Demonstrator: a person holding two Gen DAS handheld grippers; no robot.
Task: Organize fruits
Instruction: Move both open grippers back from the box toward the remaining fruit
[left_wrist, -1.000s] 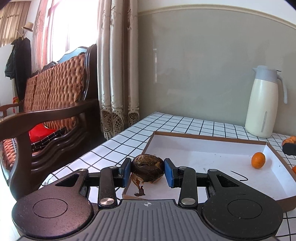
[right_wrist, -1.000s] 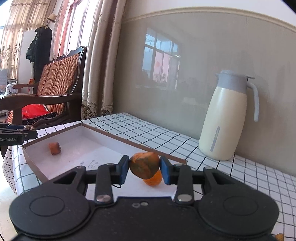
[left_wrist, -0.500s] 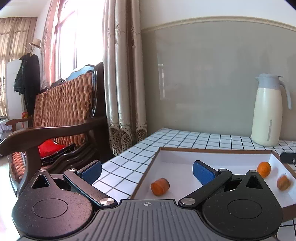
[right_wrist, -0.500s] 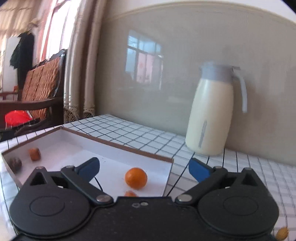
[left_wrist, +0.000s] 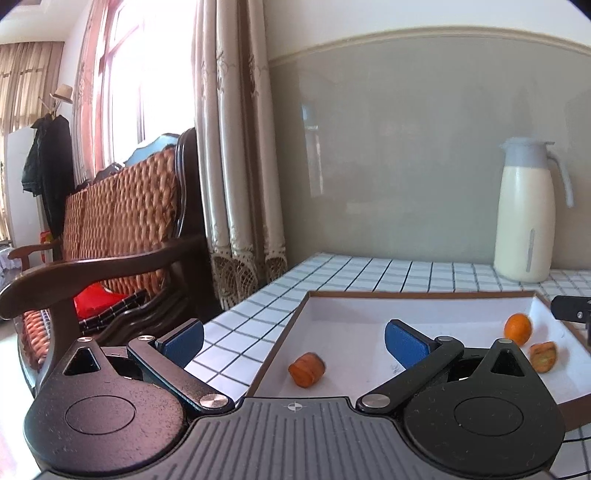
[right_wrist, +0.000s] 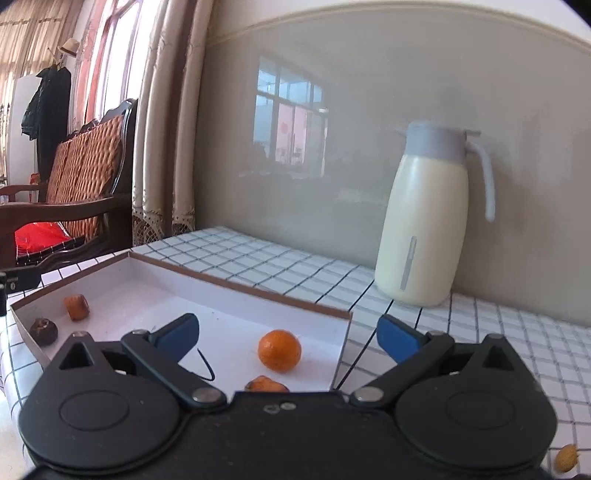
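Observation:
A shallow white tray with a brown rim (left_wrist: 424, 293) (right_wrist: 236, 286) lies on the checked table. In it are a round orange (left_wrist: 518, 328) (right_wrist: 279, 350), a rough orange fruit (left_wrist: 543, 356) (right_wrist: 266, 384), a small orange stub (left_wrist: 306, 369) (right_wrist: 76, 307) and a dark brown fruit (right_wrist: 43, 331). My left gripper (left_wrist: 293, 338) is open and empty above the tray's near left corner. My right gripper (right_wrist: 286, 338) is open and empty above the tray's right end.
A cream thermos jug (left_wrist: 526, 212) (right_wrist: 428, 218) stands at the back by the wall. A wooden chair with woven back (left_wrist: 110, 236) and curtains (left_wrist: 236, 147) are left of the table. A small orange piece (right_wrist: 566, 458) lies on the table at lower right.
Both grippers opened and let go: the left released the dark brown fruit, the right the rough orange fruit, both into the tray. Both grippers have pulled back and up.

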